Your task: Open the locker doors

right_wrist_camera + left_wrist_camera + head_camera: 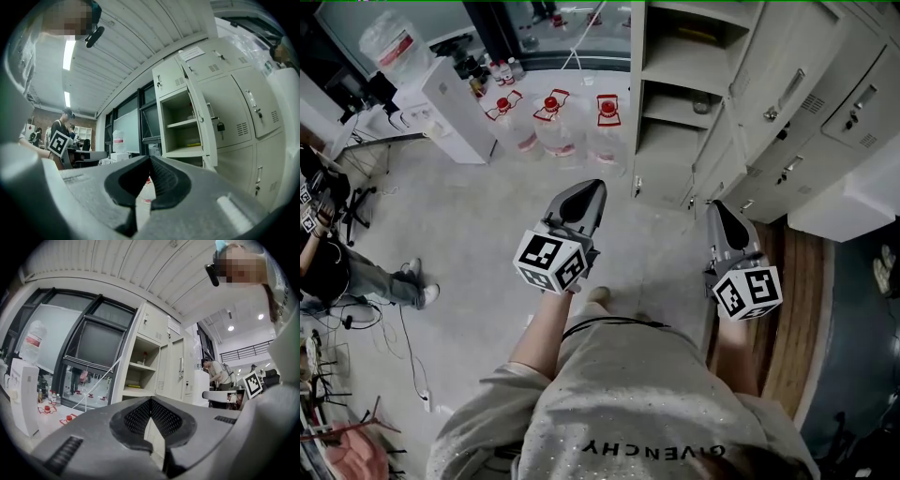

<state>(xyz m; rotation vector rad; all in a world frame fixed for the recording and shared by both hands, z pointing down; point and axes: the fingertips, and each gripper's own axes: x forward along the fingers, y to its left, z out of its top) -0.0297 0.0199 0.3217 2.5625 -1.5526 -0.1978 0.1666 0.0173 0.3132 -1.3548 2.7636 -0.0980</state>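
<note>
My left gripper and right gripper both have their fingers closed on nothing, well short of the lockers. One open locker shows its shelves. I judge the closed doors beside it remain to be opened.

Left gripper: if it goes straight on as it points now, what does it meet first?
Probably the open locker, near its lower shelf; it sits right above the left gripper's tips. Nothing shows between, but depth is unclear.
</note>
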